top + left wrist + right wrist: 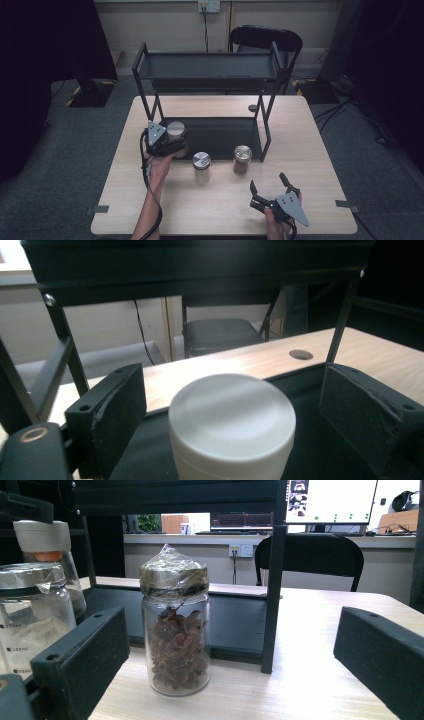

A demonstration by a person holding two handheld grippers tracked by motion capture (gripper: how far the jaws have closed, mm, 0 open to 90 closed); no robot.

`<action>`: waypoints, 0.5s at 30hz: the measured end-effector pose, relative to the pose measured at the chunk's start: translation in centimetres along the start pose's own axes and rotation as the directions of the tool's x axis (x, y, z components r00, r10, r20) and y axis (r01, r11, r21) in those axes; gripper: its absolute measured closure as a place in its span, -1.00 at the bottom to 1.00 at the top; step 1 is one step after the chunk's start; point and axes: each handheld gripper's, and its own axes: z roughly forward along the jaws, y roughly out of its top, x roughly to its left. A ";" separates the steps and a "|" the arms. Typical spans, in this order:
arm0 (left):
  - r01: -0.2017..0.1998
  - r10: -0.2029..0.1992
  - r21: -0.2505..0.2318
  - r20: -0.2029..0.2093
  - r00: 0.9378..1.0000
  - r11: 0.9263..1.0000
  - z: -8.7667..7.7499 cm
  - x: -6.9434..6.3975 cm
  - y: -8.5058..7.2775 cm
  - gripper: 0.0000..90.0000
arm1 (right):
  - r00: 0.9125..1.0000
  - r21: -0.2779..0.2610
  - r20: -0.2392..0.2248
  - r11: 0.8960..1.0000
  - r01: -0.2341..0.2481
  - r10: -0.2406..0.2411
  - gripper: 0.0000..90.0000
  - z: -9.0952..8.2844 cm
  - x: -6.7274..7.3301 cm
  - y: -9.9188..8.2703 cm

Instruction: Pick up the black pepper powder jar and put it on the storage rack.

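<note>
- Left tool (172, 142) at the lower shelf (220, 135) of a black rack, jaws parted around a white-lidded jar (231, 427), pads clear of it.
- Two glass jars on the tabletop (310, 165) before the rack: a pale-filled jar (201, 166), then a jar of brown spice (242, 159).
- Right tool (270, 190) near the front edge, jaws wide, holding nothing.
</note>
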 end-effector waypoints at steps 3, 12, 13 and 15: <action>0.000 0.000 -0.017 -0.005 1.000 1.000 -0.3 -0.1 0.1 -0.83 | 1.000 0.000 0.000 1.000 0.000 0.000 -1.00 0.0 0.0 0.0; -0.001 0.000 -0.054 -0.014 1.000 0.999 -1.0 -0.6 0.7 -0.99 | 1.000 0.000 0.000 1.000 0.000 0.000 -1.00 0.0 0.0 0.0; 0.000 -0.001 -0.059 -0.011 1.000 0.998 -1.1 -0.5 0.8 -1.00 | 1.000 0.000 0.000 1.000 0.000 0.000 -1.00 0.0 0.0 0.0; -0.003 0.003 -0.066 -0.007 1.000 0.998 -1.3 -0.5 0.8 -1.00 | 1.000 0.000 0.000 1.000 0.000 0.000 -1.00 0.0 0.0 0.0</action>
